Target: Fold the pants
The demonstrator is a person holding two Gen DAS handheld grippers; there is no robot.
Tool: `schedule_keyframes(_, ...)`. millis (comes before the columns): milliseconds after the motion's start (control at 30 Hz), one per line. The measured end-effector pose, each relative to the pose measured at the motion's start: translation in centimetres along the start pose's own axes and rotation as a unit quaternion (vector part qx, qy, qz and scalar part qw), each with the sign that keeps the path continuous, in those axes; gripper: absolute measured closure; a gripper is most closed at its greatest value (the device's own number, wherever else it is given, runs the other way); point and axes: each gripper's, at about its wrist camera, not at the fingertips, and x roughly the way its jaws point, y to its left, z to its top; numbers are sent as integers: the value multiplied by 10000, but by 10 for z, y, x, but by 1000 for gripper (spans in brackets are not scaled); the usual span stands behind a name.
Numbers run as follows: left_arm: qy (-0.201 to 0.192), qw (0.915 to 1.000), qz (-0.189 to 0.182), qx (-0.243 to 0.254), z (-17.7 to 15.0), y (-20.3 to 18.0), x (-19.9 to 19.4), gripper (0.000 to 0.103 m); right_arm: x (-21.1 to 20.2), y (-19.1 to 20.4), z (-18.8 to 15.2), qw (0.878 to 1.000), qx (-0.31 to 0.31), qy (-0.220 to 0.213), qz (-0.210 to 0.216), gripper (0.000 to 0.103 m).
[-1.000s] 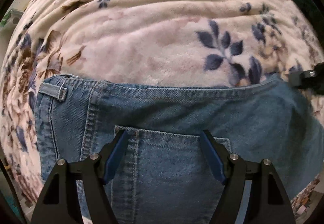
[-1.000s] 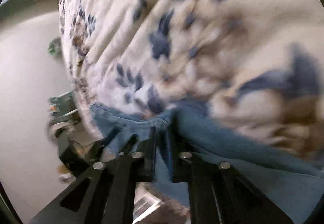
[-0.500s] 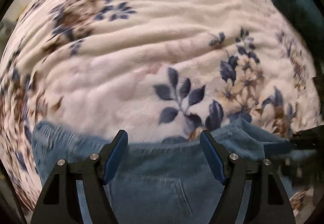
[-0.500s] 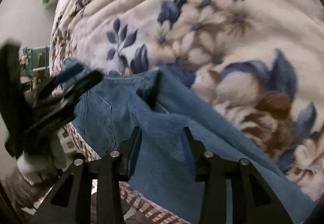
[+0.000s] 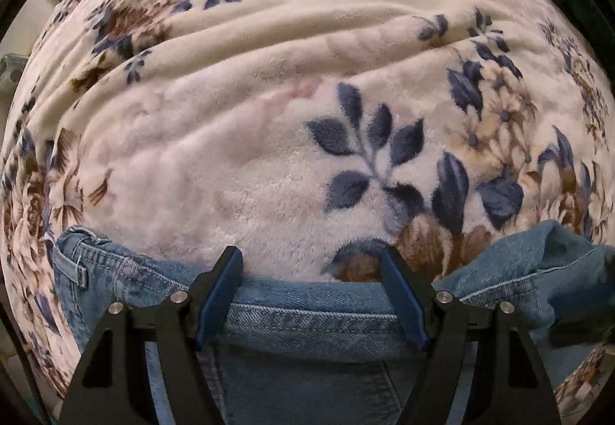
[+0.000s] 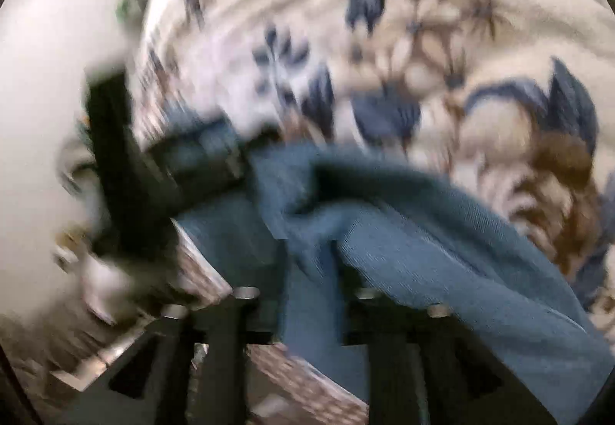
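Spread under everything is a cream fleece blanket [image 5: 269, 155] printed with navy leaves and brown flowers, rumpled into long ridges; it seems to cover a bed whose near edge drops away at the bottom of the right wrist view.

Our left gripper [image 5: 311, 294] has its blue-padded fingers [image 5: 219, 294] spread wide, holding nothing; the waistband [image 5: 307, 321] of the jeans [image 5: 307, 379] lies between and just beneath them, with a belt loop [image 5: 78, 271] off to the left and bare blanket beyond.

Our right gripper [image 6: 303, 294] is blurred with motion; a bunch of denium-blue cloth, the jeans [image 6: 423, 232] again, runs down between its fingers, which look drawn in on it, so we judge it to be pinching the fabric, though the blur leaves some doubt. From there the cloth trails out in a raised, twisted ridge toward the other gripper.

As to progress, we judge the fold barely begun; the jeans sit at the near edge of the blanket, the right end lumpy and lifted [image 5: 546, 255], no neat crease visible; flattening, doubling the legs and folding the length all appear left to do.
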Motion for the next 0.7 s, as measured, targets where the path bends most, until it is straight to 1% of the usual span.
schedule_keyframes(33, 1, 10000, -10, -17, 1, 1, 1, 31, -1, -4, 6, 9998, 124, -75, 133, 45)
schedule_keyframes(100, -4, 10000, -24, -45, 4, 0, -1, 31, 3, -11, 19, 9984, 418, -181, 320, 45)
schedule_keyframes(133, -16, 10000, -30, -55, 8, 2, -4, 31, 8, -14, 24, 9976, 505, -137, 464, 45)
schedule_keyframes(167, -30, 10000, -37, -76, 6, 3, -6, 31, 20, -17, 29, 9956, 651, 30, 671, 45)
schedule_keyframes(200, -35, 9999, -56, -106, 4, 5, -12, 31, 36, -23, 32, 9930, 890, 244, 743, 45)
schedule_keyframes(267, -130, 9996, -77, -254, 2, 16, -27, 31, 65, -24, 32, 9888, 1128, 690, 690, 45)
schedule_keyframes(300, -200, 9992, -63, -348, -3, 21, -35, 31, 74, -25, 32, 9877, 1176, 775, 673, 45)
schedule_keyframes(333, -278, 9986, -71, -434, -9, 27, -43, 31, 81, -24, 33, 9880, 1197, 741, 641, 50)
schedule_keyframes(367, -351, 9980, -23, -532, -17, 31, -50, 31, 83, -21, 36, 9889, 1193, 671, 582, 62)
schedule_keyframes(400, -363, 9977, -33, -578, -22, 34, -52, 31, 85, -16, 43, 9895, 1213, 607, 509, 78)
schedule_keyframes(433, -302, 9976, -74, -619, -30, 37, -51, 31, 80, -12, 48, 9910, 1162, 560, 357, 81)
schedule_keyframes(467, -199, 9978, -72, -633, -35, 37, -46, 31, 76, -5, 51, 9917, 1094, 628, 228, 86)
schedule_keyframes(500, -13, 9979, -83, -639, -42, 39, -37, 31, 74, -1, 53, 9916, 1086, 689, 154, 89)
schedule_keyframes(533, 169, 9974, -140, -685, -47, 42, -27, 31, 65, 1, 55, 9909, 1131, 729, 73, 90)
schedule_keyframes(567, 241, 9970, -181, -713, -52, 45, -21, 31, 53, 3, 59, 9909, 1177, 653, -42, 90)
schedule_keyframes(600, 214, 9973, -184, -677, -55, 46, -19, 31, 35, 0, 65, 9909, 1280, 424, -22, 90)
schedule_keyframes(667, 179, 9979, -154, -598, -57, 44, -19, 31, 17, -15, 69, 9852, 1650, 318, 341, 90)
schedule_keyframes(700, 197, 9978, -151, -618, -57, 45, -19, 31, 10, -19, 73, 9855, 1655, 211, 306, 90)
